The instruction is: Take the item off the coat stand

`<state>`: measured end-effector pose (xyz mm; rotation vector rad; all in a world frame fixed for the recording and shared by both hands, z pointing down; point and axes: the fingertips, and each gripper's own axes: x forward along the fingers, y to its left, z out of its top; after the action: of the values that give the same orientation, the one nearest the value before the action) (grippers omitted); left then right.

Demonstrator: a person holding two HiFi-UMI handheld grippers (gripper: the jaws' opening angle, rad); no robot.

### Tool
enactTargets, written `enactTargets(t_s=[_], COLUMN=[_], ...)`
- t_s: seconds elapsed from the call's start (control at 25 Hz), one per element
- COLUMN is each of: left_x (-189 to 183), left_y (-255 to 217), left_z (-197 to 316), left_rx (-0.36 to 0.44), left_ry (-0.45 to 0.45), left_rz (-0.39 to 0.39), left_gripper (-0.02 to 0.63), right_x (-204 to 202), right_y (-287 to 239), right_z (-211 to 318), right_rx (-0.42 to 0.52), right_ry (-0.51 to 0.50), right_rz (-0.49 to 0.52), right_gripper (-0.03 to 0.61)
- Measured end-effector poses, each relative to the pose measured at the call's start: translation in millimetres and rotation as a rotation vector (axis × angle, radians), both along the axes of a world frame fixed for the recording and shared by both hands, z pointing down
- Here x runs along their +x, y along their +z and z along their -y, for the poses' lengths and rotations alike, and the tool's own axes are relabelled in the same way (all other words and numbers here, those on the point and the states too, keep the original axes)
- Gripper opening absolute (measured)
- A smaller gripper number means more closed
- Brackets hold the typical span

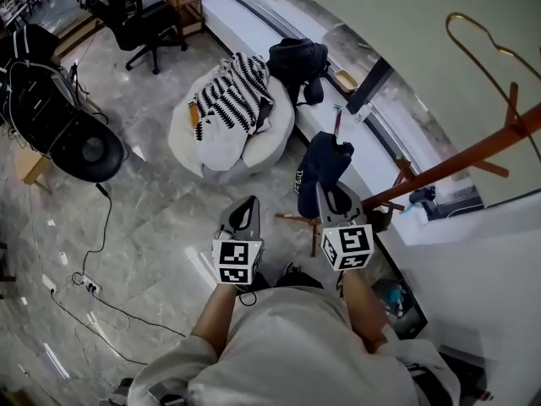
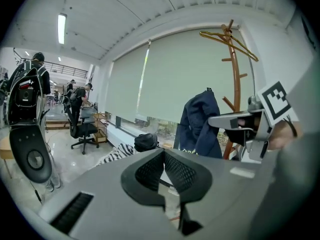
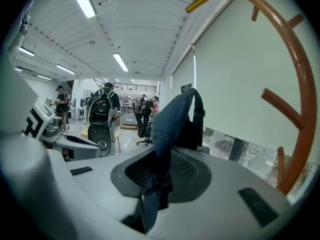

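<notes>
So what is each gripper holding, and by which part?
Right gripper pinches a fold of the dark blue garment; left gripper holds nothing.

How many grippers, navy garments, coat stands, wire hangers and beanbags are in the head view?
Grippers: 2 (left gripper, right gripper)
Navy garment: 1
Coat stand: 1
Wire hanger: 1
Beanbag: 1
Total: 6
</notes>
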<state>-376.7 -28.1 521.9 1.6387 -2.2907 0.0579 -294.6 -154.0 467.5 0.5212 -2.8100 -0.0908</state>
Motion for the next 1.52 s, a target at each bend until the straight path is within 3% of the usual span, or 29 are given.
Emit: enactTargets(t_s=[0.4,0.76,1.12,1.52], left_x=[33,82,155,266], left_y=[27,42,39,10], left_z=[45,87,104,74], left_rx=[-0.037,-0.084,-0.134,-0.052], left_ry=[0.238,0.451,0.554,0.615], left_rz=[-0.045,-0.035,-0.001,0.000], left_gripper=[0.011,0.011,0.011,0.011], right_x=[54,114,205,328], right_y=[22,39,43,29], right_z=[2,-17,-16,-31], right_rx=[-0.048,-0.099,-0.120,-0.064], right_ry=[0.139,0.265,0.396,0.529], right_rz=[-0.010,-0.036,0.005,0.056], right_gripper=[0.055,0.055,0.055,0.055])
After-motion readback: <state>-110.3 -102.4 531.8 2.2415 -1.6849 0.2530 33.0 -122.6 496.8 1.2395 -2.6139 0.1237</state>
